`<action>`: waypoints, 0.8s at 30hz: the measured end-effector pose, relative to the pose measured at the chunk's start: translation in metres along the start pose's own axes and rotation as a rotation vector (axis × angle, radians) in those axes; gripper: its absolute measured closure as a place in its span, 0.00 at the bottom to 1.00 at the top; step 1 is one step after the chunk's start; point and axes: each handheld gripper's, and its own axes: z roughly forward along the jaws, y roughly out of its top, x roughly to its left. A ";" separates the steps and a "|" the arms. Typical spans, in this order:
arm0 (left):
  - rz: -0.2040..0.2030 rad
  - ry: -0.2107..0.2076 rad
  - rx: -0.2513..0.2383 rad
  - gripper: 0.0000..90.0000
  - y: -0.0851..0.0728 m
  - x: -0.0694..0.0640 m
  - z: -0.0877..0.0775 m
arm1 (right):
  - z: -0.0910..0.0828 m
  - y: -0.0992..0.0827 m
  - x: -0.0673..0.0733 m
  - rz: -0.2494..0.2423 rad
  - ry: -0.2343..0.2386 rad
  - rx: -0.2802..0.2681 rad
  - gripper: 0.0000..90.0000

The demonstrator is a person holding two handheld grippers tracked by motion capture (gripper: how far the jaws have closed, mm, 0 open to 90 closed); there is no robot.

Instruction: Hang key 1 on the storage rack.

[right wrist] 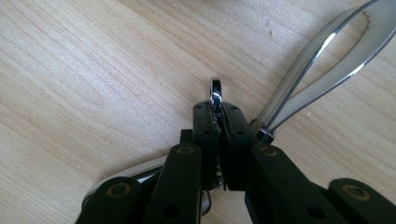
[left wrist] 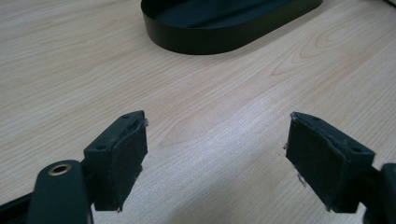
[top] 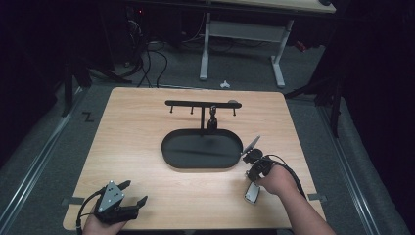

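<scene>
Now the right gripper (top: 252, 157) lies low on the wooden table (top: 142, 137), just beside the right end of the black oval tray (top: 171, 156). Its two jaws are clenched on a thin shiny metal ring (right wrist: 215, 89), which sticks up between the pads in the right gripper view. I count two metal utensils around this gripper: one pair of tongs (right wrist: 327, 60), whose two polished arms spread toward the upper right of that view, and one spoon-like piece (top: 252, 192) that lies on the table under the person's right hand, close to the table's near edge. Whether the ring belongs to the tongs or the other piece, I cannot tell. The left gripper (top: 133, 192) rests at the near left corner of the table, well apart from the tray, with its two jaws spread wide and nothing between them. One black hanging rack (top: 201, 104) with one crossbar stands at the far side of the tray.
</scene>
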 end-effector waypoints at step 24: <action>0.006 -0.011 -0.022 0.23 0.004 -0.002 0.002 | -0.076 0.004 0.006 0.007 0.024 -0.097 0.96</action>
